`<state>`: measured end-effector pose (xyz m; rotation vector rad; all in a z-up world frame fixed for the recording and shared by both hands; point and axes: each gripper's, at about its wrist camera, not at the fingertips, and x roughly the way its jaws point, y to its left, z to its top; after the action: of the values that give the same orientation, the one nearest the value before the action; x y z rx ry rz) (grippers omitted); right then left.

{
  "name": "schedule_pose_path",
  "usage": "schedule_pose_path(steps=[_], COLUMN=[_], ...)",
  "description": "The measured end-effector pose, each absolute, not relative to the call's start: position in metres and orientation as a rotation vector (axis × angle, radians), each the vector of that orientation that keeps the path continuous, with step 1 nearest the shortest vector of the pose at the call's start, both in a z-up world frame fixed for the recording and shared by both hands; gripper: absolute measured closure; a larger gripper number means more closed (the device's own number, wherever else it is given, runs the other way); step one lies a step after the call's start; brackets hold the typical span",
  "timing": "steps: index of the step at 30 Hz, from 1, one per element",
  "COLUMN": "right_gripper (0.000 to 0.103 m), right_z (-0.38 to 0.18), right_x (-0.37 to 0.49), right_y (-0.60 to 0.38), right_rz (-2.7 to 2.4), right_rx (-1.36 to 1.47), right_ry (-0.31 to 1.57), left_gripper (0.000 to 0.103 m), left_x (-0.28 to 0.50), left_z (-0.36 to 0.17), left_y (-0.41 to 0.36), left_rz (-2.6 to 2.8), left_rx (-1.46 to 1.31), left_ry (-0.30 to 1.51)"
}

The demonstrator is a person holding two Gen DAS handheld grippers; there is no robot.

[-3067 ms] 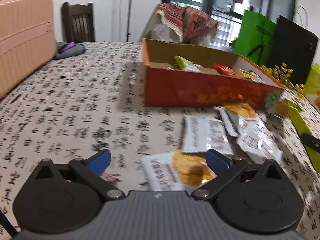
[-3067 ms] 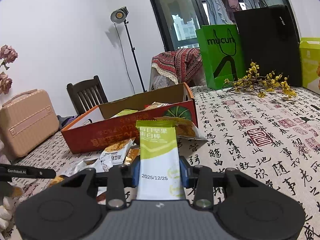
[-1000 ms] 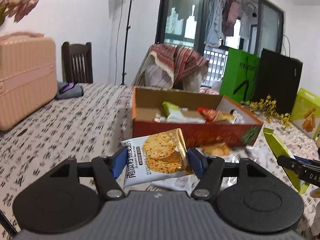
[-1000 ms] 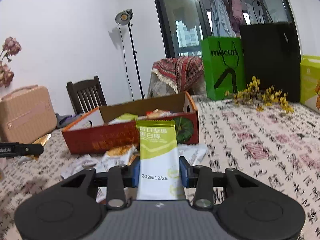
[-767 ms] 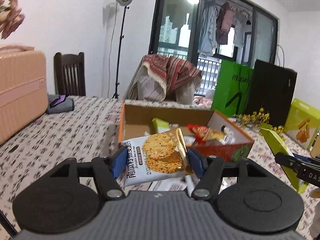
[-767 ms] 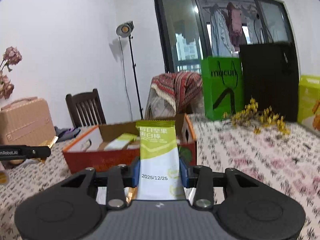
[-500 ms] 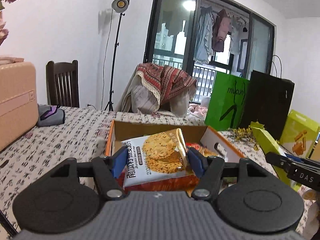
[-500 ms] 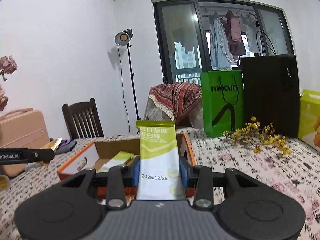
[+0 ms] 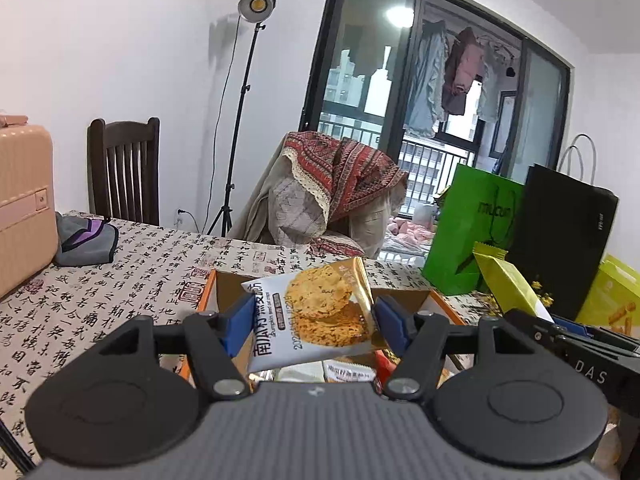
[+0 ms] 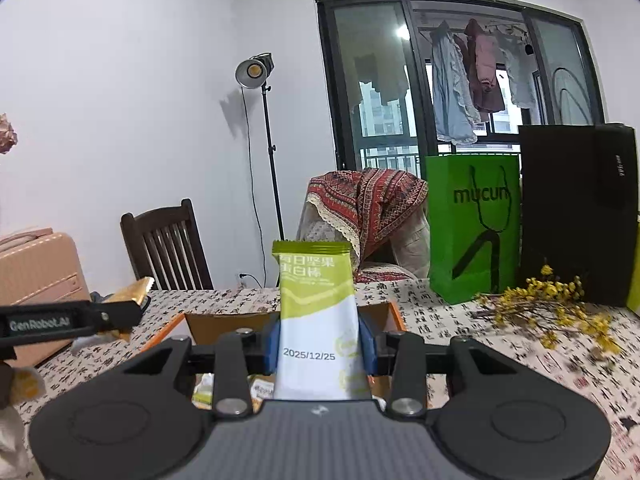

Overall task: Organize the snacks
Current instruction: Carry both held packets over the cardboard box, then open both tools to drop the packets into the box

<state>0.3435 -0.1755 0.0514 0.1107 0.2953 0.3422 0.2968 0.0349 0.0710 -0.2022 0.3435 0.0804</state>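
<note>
Left gripper (image 9: 308,322) pinches a cookie packet (image 9: 316,312); right gripper (image 10: 319,340) pinches a green bar (image 10: 316,316). Both hang over the orange box (image 10: 394,316). Risk: the tilted packet, released early, catches the rim and falls outside.

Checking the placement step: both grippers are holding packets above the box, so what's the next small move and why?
Probably lower the left gripper a little and open it. It is shut on the cookie packet, which hangs over the open orange cardboard box, where other snacks already lie. The right gripper, shut on the green nut bar packet, can follow after; it also faces the box.
</note>
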Motion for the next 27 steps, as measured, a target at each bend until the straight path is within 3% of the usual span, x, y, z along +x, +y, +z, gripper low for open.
schedule_pose_path(steps=[18,23,24,26,27], right_gripper=[0.065,0.061,0.058,0.038,0.021], right_z=[-0.011,-0.014,-0.014,-0.013,-0.012], right_x=[0.407,0.406,0.405,0.403,0.402], right_y=[-0.16,-0.161,-0.161,-0.162,-0.163], right_rz=[0.34,0.35,0.349,0.355,0.357], right_rx=[0.122,0.127,0.129,0.137,0.139], right_ry=[0.42,0.433,0.429,0.418,0.41], left_gripper=[0.036,0.018,0.015,0.0,0.0], left_x=[0.349,0.345,0.342,0.339,0.337], left_z=[0.013,0.013,0.014,0.015,0.016], left_y=[0.059,0.055,0.056,0.06,0.061], left_rz=[0.172,0.179,0.171,0.159,0.16], left_rx=[-0.193,-0.18,-0.193,-0.228,-0.238], left_ry=[0.426,0.39,0.378,0.357,0.346])
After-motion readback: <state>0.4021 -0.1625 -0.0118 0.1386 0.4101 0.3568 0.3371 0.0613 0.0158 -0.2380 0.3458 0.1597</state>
